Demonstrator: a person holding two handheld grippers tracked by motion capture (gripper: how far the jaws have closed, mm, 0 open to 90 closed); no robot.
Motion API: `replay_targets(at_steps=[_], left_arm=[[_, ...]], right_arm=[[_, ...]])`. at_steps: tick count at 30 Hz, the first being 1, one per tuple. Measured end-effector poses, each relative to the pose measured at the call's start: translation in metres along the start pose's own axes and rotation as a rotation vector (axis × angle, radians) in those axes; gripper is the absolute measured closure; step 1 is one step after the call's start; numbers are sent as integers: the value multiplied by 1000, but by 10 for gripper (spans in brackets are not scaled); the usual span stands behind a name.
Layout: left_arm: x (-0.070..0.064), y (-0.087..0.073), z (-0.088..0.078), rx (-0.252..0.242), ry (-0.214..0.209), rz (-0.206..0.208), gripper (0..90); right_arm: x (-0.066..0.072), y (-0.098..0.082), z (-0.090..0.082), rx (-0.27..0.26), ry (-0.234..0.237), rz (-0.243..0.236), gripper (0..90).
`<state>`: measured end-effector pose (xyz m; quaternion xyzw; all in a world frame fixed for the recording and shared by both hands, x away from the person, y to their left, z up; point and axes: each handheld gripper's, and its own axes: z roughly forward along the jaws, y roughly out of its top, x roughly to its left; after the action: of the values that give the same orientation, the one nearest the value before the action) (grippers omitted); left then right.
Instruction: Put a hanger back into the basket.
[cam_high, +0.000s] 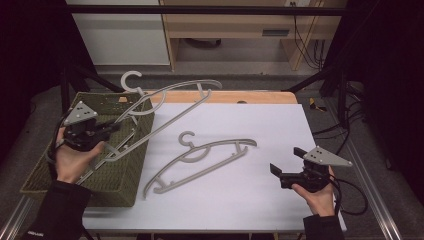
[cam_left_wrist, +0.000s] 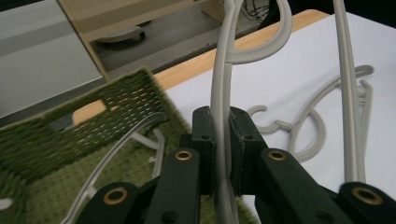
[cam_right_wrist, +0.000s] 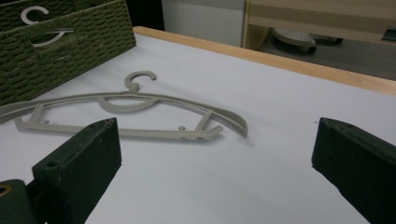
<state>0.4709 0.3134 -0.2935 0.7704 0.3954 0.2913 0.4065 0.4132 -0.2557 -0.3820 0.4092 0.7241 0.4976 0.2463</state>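
Observation:
My left gripper (cam_high: 114, 126) is over the green woven basket (cam_high: 117, 192), shut on the thin bar of a grey plastic hanger (cam_high: 170, 90). That hanger rises tilted out of the basket, its hook at the back and one arm reaching right over the table. In the left gripper view the pads (cam_left_wrist: 204, 135) pinch the hanger's bar (cam_left_wrist: 219, 84). A second grey hanger (cam_high: 200, 160) lies flat on the white table top, also seen as the flat hanger (cam_right_wrist: 130, 109). My right gripper (cam_high: 286, 160) hovers open to the right of it, with nothing between its fingers.
Another grey hanger (cam_left_wrist: 116, 149) lies inside the basket (cam_left_wrist: 46, 140), which stands at the table's left edge. A wooden strip (cam_high: 225, 96) borders the table's far side, with a cabinet and cables behind. Black frame posts stand at both sides.

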Motion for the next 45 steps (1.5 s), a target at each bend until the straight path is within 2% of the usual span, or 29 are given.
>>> replay_targets(at_steps=[13,17,22,35,36,38,41,45], left_arm=[[57,-32,-19,19,94,-87,819],[73,-44,-20,41,127,-96,819],[88,-55,-23,54,144,-105,819],[111,-82,-33,57,189,-151,819],[112,-83,-34,63,193,-142,819],[114,-86,-34,63,203,-155,819],[117,-90,-36,75,214,-154,819],[119,-95,-39,68,207,-162,819]], right_arm=[[0,-1,1,6,-4,-2,17],[-1,-1,2,10,-5,-1,17],[-1,-2,2,13,-5,-2,17],[-1,-2,3,17,-6,-6,17],[-1,-2,3,17,-6,-5,17],[-1,-2,3,16,-7,-2,17],[-1,-2,3,16,-7,-4,18],[-1,-2,3,16,-6,-6,18]])
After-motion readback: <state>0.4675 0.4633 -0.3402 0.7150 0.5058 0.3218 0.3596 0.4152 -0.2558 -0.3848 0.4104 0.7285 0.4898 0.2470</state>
